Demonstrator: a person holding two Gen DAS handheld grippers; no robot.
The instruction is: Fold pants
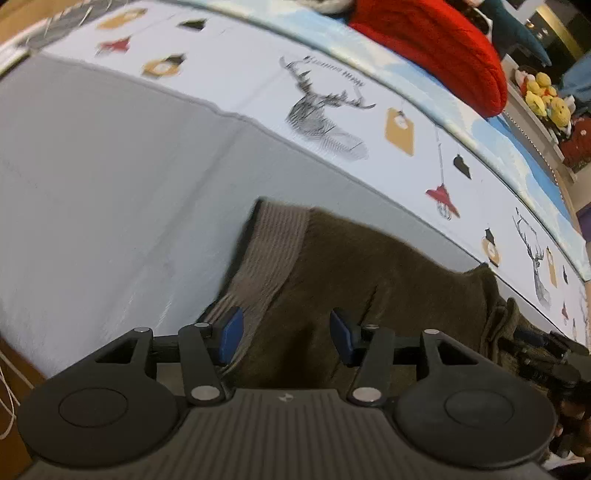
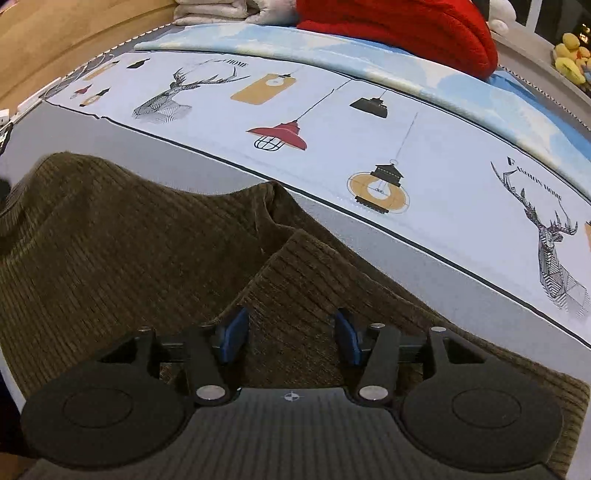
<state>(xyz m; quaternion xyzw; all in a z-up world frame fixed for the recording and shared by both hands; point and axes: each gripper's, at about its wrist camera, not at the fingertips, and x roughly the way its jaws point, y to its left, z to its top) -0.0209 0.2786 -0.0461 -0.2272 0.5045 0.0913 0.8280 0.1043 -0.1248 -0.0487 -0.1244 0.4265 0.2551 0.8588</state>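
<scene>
Dark olive-brown ribbed pants (image 1: pixel 369 266) lie on a grey bed surface (image 1: pixel 110 166). In the left wrist view their lighter ribbed waistband (image 1: pixel 269 251) is at the left end. My left gripper (image 1: pixel 284 336) is open and empty, just above the pants beside the waistband. In the right wrist view the pants (image 2: pixel 129 240) spread left, with a folded-over flap (image 2: pixel 314 277) in the middle. My right gripper (image 2: pixel 291 338) is open and empty, low over that flap. The other gripper shows faintly at the right edge of the left wrist view (image 1: pixel 554 365).
A white sheet with deer and lamp prints (image 2: pixel 332 129) runs behind the pants, then a light blue blanket (image 2: pixel 369 55) and a red knit cushion (image 2: pixel 406 26). Yellow plush toys (image 1: pixel 543 96) sit on a shelf at far right. Wooden floor (image 2: pixel 55 44) lies beyond the bed.
</scene>
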